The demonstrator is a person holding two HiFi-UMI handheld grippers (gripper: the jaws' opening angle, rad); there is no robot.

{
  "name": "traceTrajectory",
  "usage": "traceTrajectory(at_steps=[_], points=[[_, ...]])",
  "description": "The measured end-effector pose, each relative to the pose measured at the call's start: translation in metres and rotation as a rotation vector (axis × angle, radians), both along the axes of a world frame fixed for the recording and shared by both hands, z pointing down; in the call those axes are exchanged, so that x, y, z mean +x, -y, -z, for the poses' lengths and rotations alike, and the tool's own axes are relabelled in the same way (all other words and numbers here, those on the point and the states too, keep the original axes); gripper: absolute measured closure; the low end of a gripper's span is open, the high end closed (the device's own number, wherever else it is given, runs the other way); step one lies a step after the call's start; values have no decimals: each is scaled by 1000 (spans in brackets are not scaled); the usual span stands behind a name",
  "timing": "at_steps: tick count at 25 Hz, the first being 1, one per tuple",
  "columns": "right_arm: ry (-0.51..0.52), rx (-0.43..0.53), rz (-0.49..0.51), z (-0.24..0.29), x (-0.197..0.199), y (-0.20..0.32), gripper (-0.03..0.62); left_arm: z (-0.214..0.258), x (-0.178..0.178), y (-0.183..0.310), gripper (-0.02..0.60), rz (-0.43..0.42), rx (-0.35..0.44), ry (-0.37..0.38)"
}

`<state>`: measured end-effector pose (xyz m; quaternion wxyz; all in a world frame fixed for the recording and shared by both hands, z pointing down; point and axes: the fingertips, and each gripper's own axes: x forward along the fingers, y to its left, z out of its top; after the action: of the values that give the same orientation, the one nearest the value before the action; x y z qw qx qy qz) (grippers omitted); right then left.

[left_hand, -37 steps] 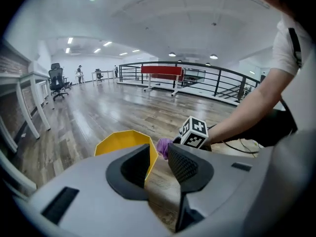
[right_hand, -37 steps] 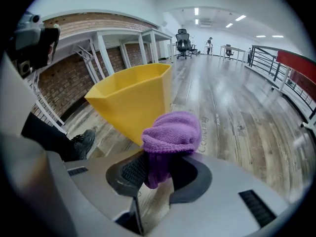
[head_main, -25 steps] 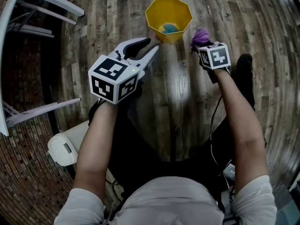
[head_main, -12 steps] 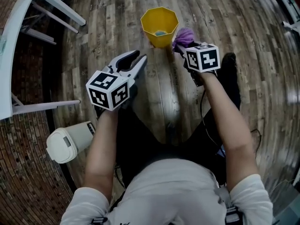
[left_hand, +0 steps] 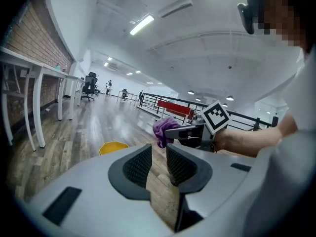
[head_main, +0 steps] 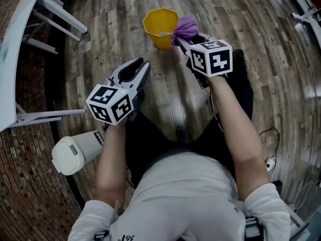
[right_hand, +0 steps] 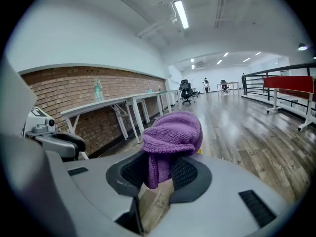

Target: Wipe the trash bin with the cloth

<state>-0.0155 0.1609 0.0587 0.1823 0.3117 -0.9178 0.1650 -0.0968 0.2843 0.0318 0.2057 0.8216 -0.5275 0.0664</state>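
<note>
A yellow trash bin [head_main: 159, 26] stands upright on the wooden floor ahead of me, with something blue inside; it also shows low in the left gripper view [left_hand: 113, 147]. My right gripper [head_main: 181, 40] is shut on a purple cloth [head_main: 185, 27], which hangs at the bin's right rim. The cloth [right_hand: 173, 135] bulges out above the right gripper's jaws [right_hand: 159, 174]. My left gripper [head_main: 139, 67] hovers left of and nearer than the bin. Its jaws [left_hand: 159, 164] are closing, a narrow gap still shows, and nothing is between them. The cloth [left_hand: 162, 128] appears beyond them.
White table legs [head_main: 55, 9] and a brick wall line the left side. A white lidded container [head_main: 75, 152] lies on the floor by my left elbow. A cable [head_main: 266, 134] runs on the floor at right. A railing [left_hand: 163, 102] stands farther off.
My right gripper has carried the cloth left and forward until it overlaps the bin's right rim. The left gripper has dropped back toward me. The bin looks smaller and higher in view.
</note>
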Motion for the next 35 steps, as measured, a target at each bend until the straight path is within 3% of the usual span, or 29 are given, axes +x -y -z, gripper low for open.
traceTrajectory(at_steps=[5,10,16,27,35], points=[[19,83,-46,34,7,-30,482,25,8,-14,509,-12,52,-40],[7,150,-31,49,5,-68,482,51,32,-9,518,-62,106,-44],[53,130,-22,51,17,-102,482,63,68,-17,532,-113,118,-47],[124,97,59,54,27,-153,482,57,69,-45,572,-1,94,-97],[163,91,55,61,51,-174,482,65,54,-68,577,65,132,-88]])
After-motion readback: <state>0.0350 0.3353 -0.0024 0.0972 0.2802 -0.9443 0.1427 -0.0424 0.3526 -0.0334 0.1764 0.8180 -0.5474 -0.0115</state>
